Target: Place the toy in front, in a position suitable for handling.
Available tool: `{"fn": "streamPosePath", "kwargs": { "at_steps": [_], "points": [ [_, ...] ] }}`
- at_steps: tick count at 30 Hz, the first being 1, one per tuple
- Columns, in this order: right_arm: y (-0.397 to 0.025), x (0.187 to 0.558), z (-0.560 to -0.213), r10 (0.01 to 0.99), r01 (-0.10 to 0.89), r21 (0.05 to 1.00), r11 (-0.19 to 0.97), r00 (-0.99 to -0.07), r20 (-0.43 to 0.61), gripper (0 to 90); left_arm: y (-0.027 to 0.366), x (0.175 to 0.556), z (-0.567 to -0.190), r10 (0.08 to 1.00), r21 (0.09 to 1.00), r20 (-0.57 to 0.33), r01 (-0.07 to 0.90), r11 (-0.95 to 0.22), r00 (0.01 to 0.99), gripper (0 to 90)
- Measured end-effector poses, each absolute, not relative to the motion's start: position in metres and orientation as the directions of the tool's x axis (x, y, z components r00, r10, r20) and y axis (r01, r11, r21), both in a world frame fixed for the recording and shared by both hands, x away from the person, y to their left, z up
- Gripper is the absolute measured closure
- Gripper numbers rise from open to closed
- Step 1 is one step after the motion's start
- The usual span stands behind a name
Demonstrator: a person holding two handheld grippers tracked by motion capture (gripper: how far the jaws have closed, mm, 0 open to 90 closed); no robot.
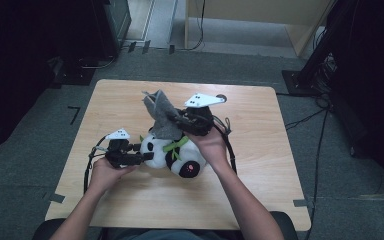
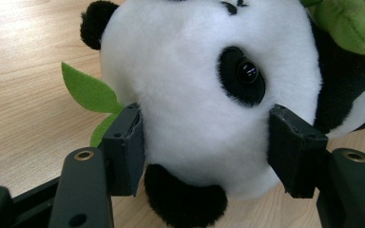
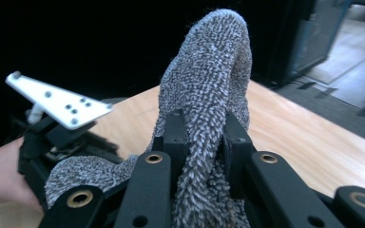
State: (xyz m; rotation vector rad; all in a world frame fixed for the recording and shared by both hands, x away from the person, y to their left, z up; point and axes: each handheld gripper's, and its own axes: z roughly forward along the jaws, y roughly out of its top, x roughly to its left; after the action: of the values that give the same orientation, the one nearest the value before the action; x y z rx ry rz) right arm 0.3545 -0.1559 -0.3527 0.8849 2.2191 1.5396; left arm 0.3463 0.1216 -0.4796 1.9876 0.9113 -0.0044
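Black-and-white plush panda toy (image 1: 172,152) lying on its side around the middle of the light wooden worktop (image 1: 130,200), green felt leaves (image 2: 89,90) poking out near its head and a green fabric bit up by its neck. Landmark for everything here = that panda.

Left claw (image 1: 141,159) right at the panda's head end, jaws spread wide and pressed into the white fur on both sides of the head, so gripping the panda's head. Close-up from the left gripper view: one black ear sticking out below between the jaws, one shiny eye in its black patch facing the camera, worktop underneath.

Right claw (image 1: 180,120) just above and behind the panda's body, closed tight on a grey nubby terry cloth (image 1: 161,112). In the right gripper view, cloth (image 3: 209,90) squeezed between the two jaws, a fold standing up above them and the rest drooping down over the panda's side. From the high view, cloth bunched up and rising over the panda, lower edge touching its back.

Left gripper's white three-cornered plate (image 3: 57,100) visible off beyond the cloth too.
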Motion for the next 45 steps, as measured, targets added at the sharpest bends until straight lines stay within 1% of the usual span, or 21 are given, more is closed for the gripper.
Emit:
{"fn": "streamPosePath", "kwargs": {
  "at_steps": [2, 6, 8, 10, 11, 12, 14, 16, 18, 19, 20, 26, 28, 38, 41, 45],
  "points": [
    [-0.146, 0.354, -0.361, 0.618, 0.315, 0.914, 0.257, -0.78, 0.095, 77.3, 0.121, 0.346, -0.48, 0.597, 0.741, -0.342, 0.599, -0.303, 0.726, 36.6],
    [-0.131, 0.362, -0.387, 0.61, 0.375, 0.865, 0.333, -0.786, 0.105, 76.6, 0.121, 0.346, -0.48, 0.598, 0.74, -0.342, 0.599, -0.304, 0.725, 36.7],
    [-0.127, 0.365, -0.397, 0.613, 0.403, 0.839, 0.365, -0.782, 0.109, 74.3, 0.121, 0.346, -0.48, 0.598, 0.741, -0.34, 0.598, -0.304, 0.726, 36.7],
    [-0.123, 0.369, -0.406, 0.606, 0.428, 0.807, 0.406, -0.787, 0.113, 65.0, 0.121, 0.346, -0.48, 0.599, 0.741, -0.337, 0.597, -0.308, 0.727, 36.7],
    [-0.121, 0.37, -0.409, 0.604, 0.435, 0.797, 0.418, -0.789, 0.114, 56.9, 0.121, 0.346, -0.48, 0.598, 0.741, -0.334, 0.595, -0.311, 0.728, 36.7],
    [-0.121, 0.371, -0.411, 0.604, 0.436, 0.795, 0.423, -0.789, 0.111, 51.2, 0.121, 0.346, -0.48, 0.598, 0.742, -0.332, 0.594, -0.312, 0.729, 36.7],
    [-0.122, 0.373, -0.412, 0.608, 0.449, 0.787, 0.422, -0.785, 0.122, 45.8, 0.121, 0.345, -0.48, 0.599, 0.741, -0.332, 0.594, -0.313, 0.729, 36.7],
    [-0.124, 0.376, -0.414, 0.611, 0.482, 0.777, 0.405, -0.775, 0.162, 43.6, 0.121, 0.345, -0.48, 0.599, 0.741, -0.329, 0.593, -0.316, 0.73, 36.7],
    [-0.125, 0.38, -0.42, 0.603, 0.563, 0.729, 0.388, -0.754, 0.261, 41.7, 0.12, 0.345, -0.48, 0.601, 0.74, -0.324, 0.592, -0.32, 0.731, 36.7],
    [-0.125, 0.382, -0.422, 0.604, 0.588, 0.714, 0.38, -0.742, 0.29, 42.1, 0.12, 0.345, -0.48, 0.602, 0.74, -0.325, 0.592, -0.319, 0.73, 36.7],
    [-0.125, 0.382, -0.421, 0.604, 0.59, 0.712, 0.38, -0.742, 0.292, 43.7, 0.12, 0.345, -0.48, 0.602, 0.74, -0.325, 0.593, -0.318, 0.729, 36.7],
    [-0.126, 0.378, -0.417, 0.591, 0.536, 0.734, 0.418, -0.774, 0.229, 66.5, 0.12, 0.345, -0.479, 0.605, 0.735, -0.332, 0.6, -0.315, 0.724, 37.9],
    [-0.128, 0.379, -0.414, 0.596, 0.531, 0.735, 0.421, -0.773, 0.217, 70.8, 0.12, 0.345, -0.479, 0.605, 0.735, -0.332, 0.601, -0.315, 0.724, 38.7],
    [-0.142, 0.386, -0.414, 0.646, 0.537, 0.722, 0.436, -0.745, 0.165, 73.7, 0.12, 0.346, -0.478, 0.607, 0.735, -0.338, 0.605, -0.307, 0.719, 39.4],
    [-0.147, 0.387, -0.414, 0.668, 0.521, 0.716, 0.465, -0.737, 0.102, 73.7, 0.12, 0.346, -0.478, 0.607, 0.738, -0.342, 0.604, -0.299, 0.718, 39.3],
    [-0.147, 0.389, -0.414, 0.674, 0.512, 0.713, 0.48, -0.735, 0.074, 73.6, 0.121, 0.346, -0.478, 0.606, 0.74, -0.34, 0.602, -0.299, 0.719, 39.5]
  ]
}}
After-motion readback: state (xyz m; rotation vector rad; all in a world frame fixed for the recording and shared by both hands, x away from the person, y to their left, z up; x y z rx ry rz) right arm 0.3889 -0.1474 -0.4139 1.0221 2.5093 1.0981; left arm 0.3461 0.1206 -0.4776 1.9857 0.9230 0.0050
